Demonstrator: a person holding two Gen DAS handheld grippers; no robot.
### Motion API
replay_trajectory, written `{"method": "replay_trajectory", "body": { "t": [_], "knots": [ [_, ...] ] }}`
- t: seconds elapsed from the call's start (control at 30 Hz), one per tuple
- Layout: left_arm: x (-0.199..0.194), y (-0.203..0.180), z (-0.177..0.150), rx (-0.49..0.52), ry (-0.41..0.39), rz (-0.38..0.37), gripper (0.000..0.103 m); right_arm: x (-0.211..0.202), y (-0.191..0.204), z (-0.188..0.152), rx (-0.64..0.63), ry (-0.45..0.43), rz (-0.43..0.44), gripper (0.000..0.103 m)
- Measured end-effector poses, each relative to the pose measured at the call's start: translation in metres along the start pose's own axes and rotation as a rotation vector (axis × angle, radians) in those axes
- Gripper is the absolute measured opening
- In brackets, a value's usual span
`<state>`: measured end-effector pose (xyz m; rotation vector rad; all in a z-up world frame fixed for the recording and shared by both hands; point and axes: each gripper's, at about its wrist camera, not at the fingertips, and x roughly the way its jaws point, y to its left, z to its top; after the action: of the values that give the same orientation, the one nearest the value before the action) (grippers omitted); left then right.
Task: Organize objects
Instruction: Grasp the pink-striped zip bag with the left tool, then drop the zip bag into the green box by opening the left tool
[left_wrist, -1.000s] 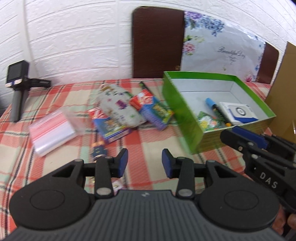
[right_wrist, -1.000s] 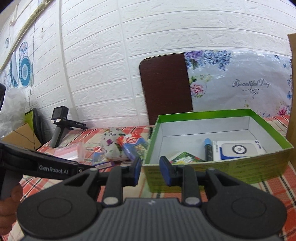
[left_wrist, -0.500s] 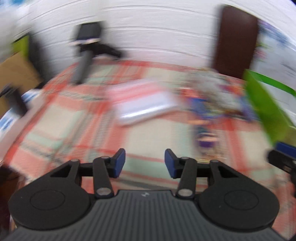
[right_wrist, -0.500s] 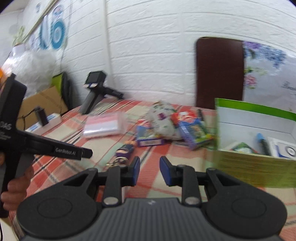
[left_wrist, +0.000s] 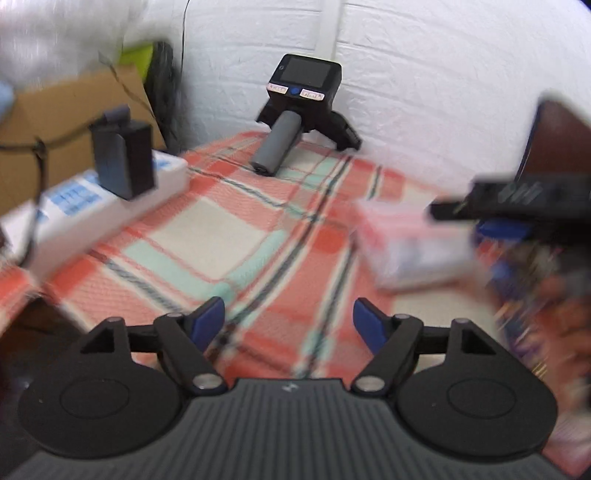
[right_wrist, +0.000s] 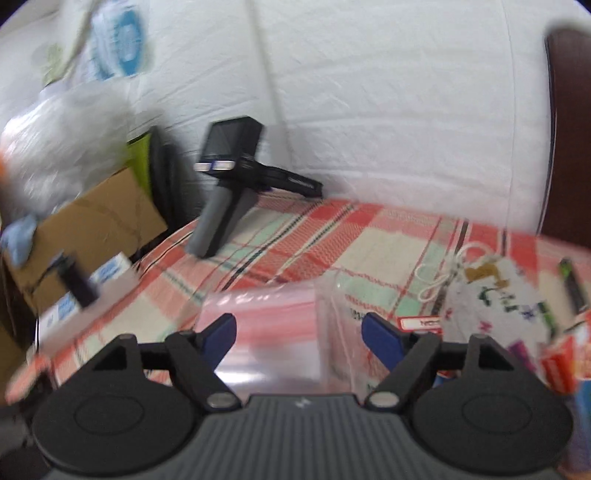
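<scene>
A clear zip bag with a pink strip (right_wrist: 280, 328) lies on the plaid cloth just ahead of my right gripper (right_wrist: 299, 334), which is open and empty, its fingers either side of the bag's near edge. The bag also shows blurred in the left wrist view (left_wrist: 410, 240). A white patterned pouch with a cord (right_wrist: 495, 299) and card packs (right_wrist: 561, 362) lie to the right. My left gripper (left_wrist: 288, 321) is open and empty over bare cloth. The right gripper's body (left_wrist: 517, 201) crosses the left wrist view at right.
A black handheld camera device (left_wrist: 295, 110) stands at the back by the white wall, also in the right wrist view (right_wrist: 229, 184). A white box with a black unit (left_wrist: 110, 184) and cardboard box (right_wrist: 92, 221) sit at the table's left edge.
Both grippers have swung left, away from the green box, which has left both views. Both have opened wider. The right gripper now sits close over the zip bag.
</scene>
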<state>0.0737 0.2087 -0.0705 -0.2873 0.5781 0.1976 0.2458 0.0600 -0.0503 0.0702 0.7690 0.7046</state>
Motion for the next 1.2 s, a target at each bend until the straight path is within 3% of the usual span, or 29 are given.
{"method": "replay_trajectory", "body": {
  "t": [0.07, 0.17, 0.27, 0.3, 0.33, 0.4, 0.53, 0.73, 0.93, 1.2],
  "knots": [
    [0.013, 0.000, 0.019, -0.061, 0.032, -0.089, 0.075, 0.013, -0.012, 0.003, 0.033, 0.034, 0.009, 0.067],
    [0.038, -0.002, 0.039, -0.130, 0.071, -0.171, 0.062, 0.011, -0.015, -0.003, 0.023, 0.046, 0.064, 0.061],
    [0.076, -0.006, 0.044, -0.195, 0.180, -0.289, 0.059, 0.010, -0.018, -0.014, 0.020, 0.073, 0.122, 0.060],
    [0.084, -0.001, 0.042, -0.252, 0.209, -0.327, 0.059, 0.008, -0.023, -0.017, 0.058, 0.078, 0.142, 0.053],
    [0.087, 0.003, 0.040, -0.298, 0.221, -0.339, 0.058, 0.006, -0.025, -0.017, 0.080, 0.085, 0.156, 0.049],
    [0.079, 0.004, 0.038, -0.281, 0.215, -0.358, 0.048, -0.001, -0.017, -0.022, 0.072, 0.104, 0.165, 0.045],
    [0.047, 0.015, 0.024, -0.257, 0.208, -0.333, 0.047, -0.023, 0.010, -0.043, 0.027, 0.101, 0.161, 0.042],
    [-0.012, 0.015, 0.014, -0.290, 0.199, -0.282, 0.047, -0.080, 0.047, -0.080, -0.080, -0.026, 0.137, 0.038],
    [-0.032, -0.064, 0.038, -0.130, 0.152, -0.402, 0.048, -0.155, 0.009, -0.071, -0.045, -0.208, 0.022, 0.038],
    [-0.026, -0.246, 0.024, 0.159, 0.203, -0.601, 0.048, -0.252, -0.121, -0.087, 0.179, -0.393, -0.225, 0.037]
  ]
}}
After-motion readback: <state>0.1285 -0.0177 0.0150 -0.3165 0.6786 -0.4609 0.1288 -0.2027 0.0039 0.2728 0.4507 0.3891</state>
